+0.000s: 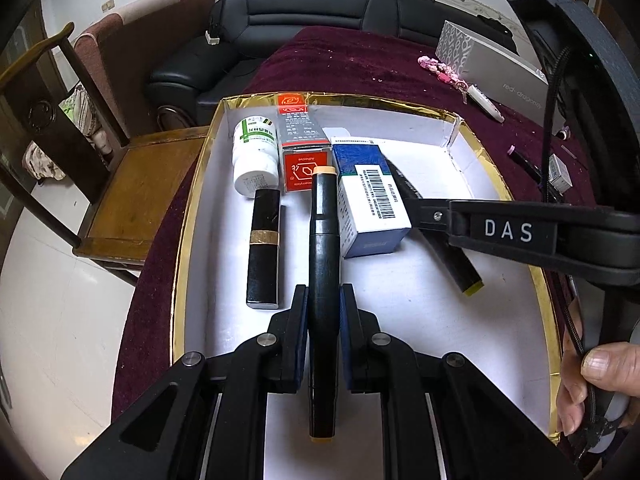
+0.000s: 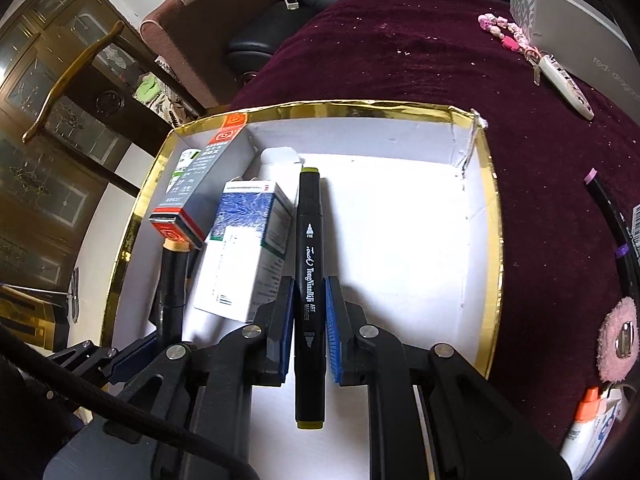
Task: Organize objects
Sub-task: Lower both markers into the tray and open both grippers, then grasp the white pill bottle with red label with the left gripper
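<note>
Black leather sofa [image 1: 304, 12], wooden chair [image 1: 132, 184], dark wooden cabinet [image 2: 36, 152], maroon tablecloth [image 2: 400, 52], white tiled floor [image 1: 52, 320]

The right half of the gold-rimmed box [image 2: 494, 216] lay bare, white floor open from the olive-tipped marker [image 2: 308, 280] across to the right wall. The left half was crowded: a white bottle [image 1: 256, 152], a red-and-grey carton [image 1: 300, 148] and a blue-and-white carton [image 1: 368, 196] stood packed along the far end, with a black-and-gold tube [image 1: 264, 248] and a beige-tipped marker [image 1: 324, 280] lying in front, narrow gaps between them. On the maroon worktop [image 2: 400, 60] behind the box, the cloth was open.
</note>
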Demonstrator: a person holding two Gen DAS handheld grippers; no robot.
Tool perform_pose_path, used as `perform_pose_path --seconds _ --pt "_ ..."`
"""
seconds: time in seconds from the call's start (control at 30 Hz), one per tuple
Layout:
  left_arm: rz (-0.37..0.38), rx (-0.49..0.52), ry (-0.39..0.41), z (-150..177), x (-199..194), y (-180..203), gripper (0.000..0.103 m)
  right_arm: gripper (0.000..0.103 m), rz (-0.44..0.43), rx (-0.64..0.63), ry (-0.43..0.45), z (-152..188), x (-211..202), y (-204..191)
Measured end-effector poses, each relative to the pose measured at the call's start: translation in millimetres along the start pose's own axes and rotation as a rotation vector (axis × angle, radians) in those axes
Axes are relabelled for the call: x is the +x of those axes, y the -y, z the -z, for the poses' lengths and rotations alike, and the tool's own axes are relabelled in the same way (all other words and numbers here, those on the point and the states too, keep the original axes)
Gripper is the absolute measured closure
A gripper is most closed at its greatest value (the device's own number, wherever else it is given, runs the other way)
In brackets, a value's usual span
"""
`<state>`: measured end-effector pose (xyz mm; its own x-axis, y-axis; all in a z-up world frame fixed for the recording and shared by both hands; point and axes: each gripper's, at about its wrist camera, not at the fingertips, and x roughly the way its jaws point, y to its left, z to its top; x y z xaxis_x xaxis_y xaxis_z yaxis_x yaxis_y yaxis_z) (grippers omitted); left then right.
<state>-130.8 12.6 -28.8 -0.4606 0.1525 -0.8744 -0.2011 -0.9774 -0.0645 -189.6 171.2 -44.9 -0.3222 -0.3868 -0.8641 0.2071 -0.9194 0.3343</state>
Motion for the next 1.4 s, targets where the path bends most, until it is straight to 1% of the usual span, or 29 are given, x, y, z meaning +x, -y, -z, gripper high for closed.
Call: perform_pose_path --seconds 0.2,0.3,0.47,0.7,0.87,1.0,1.2,1.27,1.4 --pt "0.004 -0.008 0.006 0 -3 -3 0.092 0.090 -0.002 -0.006 -0.002 -1 1 -3" --pt "0.021 -0.013 0.000 -1 -3 -3 0.092 0.089 -0.006 -0.009 -0.009 -1 2 -5" --pt "0.027 -0.009 -0.003 0 -4 0 0.092 0.089 -0.011 -0.011 -0.018 1 2 -8" --pt "0.039 -0.009 -0.001 4 -14 0 0.092 0.088 -0.026 -0.034 -0.021 5 -4 -13" --pt "0.037 -0.007 0.004 8 -22 4 0.091 0.088 -0.081 -0.044 -0.019 12 -12 -19" --pt "0.042 -0.005 0.010 13 -31 7 0.091 0.088 -0.092 -0.061 -0.005 18 -22 -21" --pt "0.066 0.015 0.030 21 -48 25 0.091 0.087 -0.146 -0.054 0.047 38 -54 -4" --pt "0.083 0.037 0.038 25 -55 38 0.091 0.081 -0.173 -0.045 0.066 44 -64 3" --pt "0.114 0.079 0.055 29 -68 65 0.091 0.081 -0.201 -0.038 0.107 61 -88 25"
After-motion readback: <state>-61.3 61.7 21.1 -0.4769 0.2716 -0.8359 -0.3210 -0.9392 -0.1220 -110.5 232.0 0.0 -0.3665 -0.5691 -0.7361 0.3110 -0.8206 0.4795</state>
